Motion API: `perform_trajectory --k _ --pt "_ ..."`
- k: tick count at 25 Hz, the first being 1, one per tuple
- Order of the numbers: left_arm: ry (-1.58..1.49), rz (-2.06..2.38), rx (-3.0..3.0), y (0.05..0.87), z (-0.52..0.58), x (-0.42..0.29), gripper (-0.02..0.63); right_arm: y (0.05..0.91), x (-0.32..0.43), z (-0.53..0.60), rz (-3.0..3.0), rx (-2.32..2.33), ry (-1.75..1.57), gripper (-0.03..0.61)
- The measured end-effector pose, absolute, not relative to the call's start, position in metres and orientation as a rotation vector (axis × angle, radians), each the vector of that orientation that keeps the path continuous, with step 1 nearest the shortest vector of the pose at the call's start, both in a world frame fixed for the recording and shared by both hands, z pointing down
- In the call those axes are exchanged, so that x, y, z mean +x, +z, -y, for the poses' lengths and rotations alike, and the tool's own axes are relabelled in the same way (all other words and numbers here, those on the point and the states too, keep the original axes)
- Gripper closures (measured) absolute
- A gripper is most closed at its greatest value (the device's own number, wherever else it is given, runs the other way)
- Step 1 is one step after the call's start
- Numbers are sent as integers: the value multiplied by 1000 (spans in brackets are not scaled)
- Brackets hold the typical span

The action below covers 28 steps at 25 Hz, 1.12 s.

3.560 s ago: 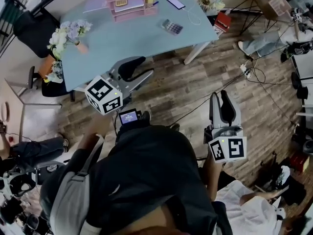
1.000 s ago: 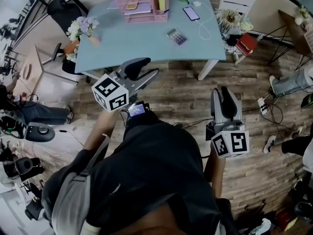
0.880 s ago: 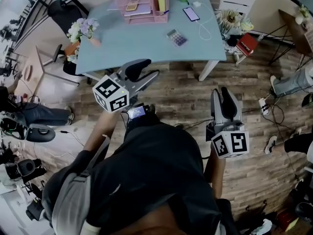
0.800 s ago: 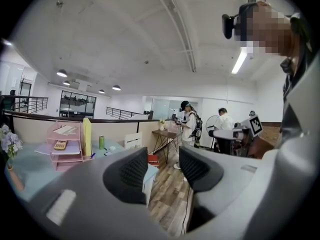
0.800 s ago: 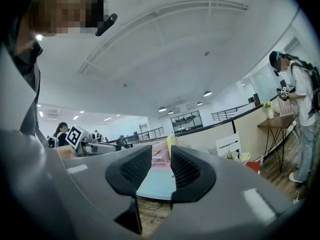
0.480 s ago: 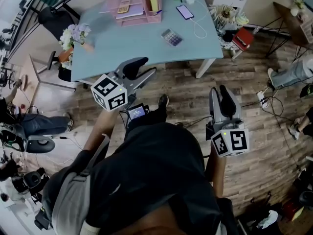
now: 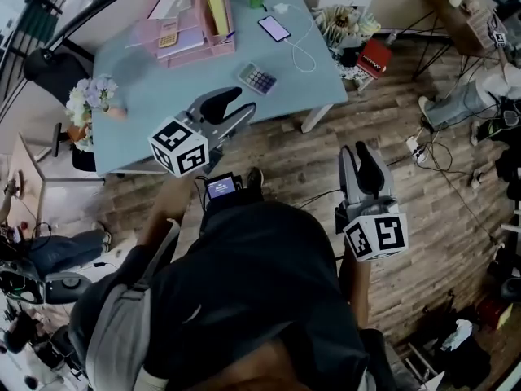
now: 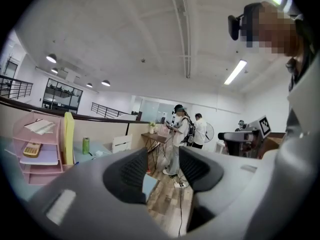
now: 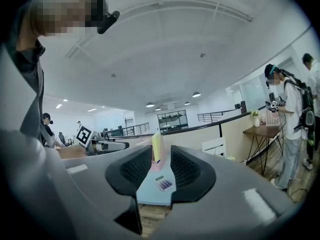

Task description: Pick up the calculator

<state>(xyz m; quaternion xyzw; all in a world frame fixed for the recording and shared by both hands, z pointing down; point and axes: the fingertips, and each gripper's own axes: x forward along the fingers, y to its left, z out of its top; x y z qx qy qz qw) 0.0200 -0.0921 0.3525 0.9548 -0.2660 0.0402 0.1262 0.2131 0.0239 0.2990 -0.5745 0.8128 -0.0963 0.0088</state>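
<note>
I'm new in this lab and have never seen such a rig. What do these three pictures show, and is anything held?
There is no robot: a person holds a two-jaw gripper in each hand. The head view looks down from a camera on the person's head, with the left gripper at its left and the right gripper at its right. The other two pictures come from cameras riding on each gripper, looking along its jaws. Both pairs of jaws stand apart with nothing between them, so nothing is held. Ahead, a light blue table bears the calculator, a phone, a pink paper tray and flowers. In the right gripper view the calculator shows through the jaws' gap, far off.
</note>
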Motion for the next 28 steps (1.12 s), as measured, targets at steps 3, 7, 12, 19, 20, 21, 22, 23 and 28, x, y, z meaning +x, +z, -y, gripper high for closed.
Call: perform_trajectory --k 3,7,12,19,20,21,22,23,28 --pt "111 753 2771 358 118 18 367 301 209 -8 -2532 -1834 -312 480" --pt "86 717 2745 365 150 13 367 300 201 12 -2523 -1878 -311 480" --pt "68 687 2728 374 186 5 367 301 188 35 -2518 -1929 -314 480" --pt "48 672 2686 392 228 -9 367 301 173 64 -2520 -1989 -317 480" --pt "46 674 2677 395 233 -12 367 301 171 68 -2523 -1996 -321 480" --pt "43 677 2668 399 238 -14 367 302 168 72 -2527 -2002 -324 480" --pt "42 680 2658 403 242 -17 367 302 166 77 -2532 -2006 -328 480" --pt "42 683 2648 407 247 -19 367 303 162 81 -2539 -2007 -331 480" --pt "60 706 2602 430 266 -36 367 308 143 101 -2584 -1997 -350 480"
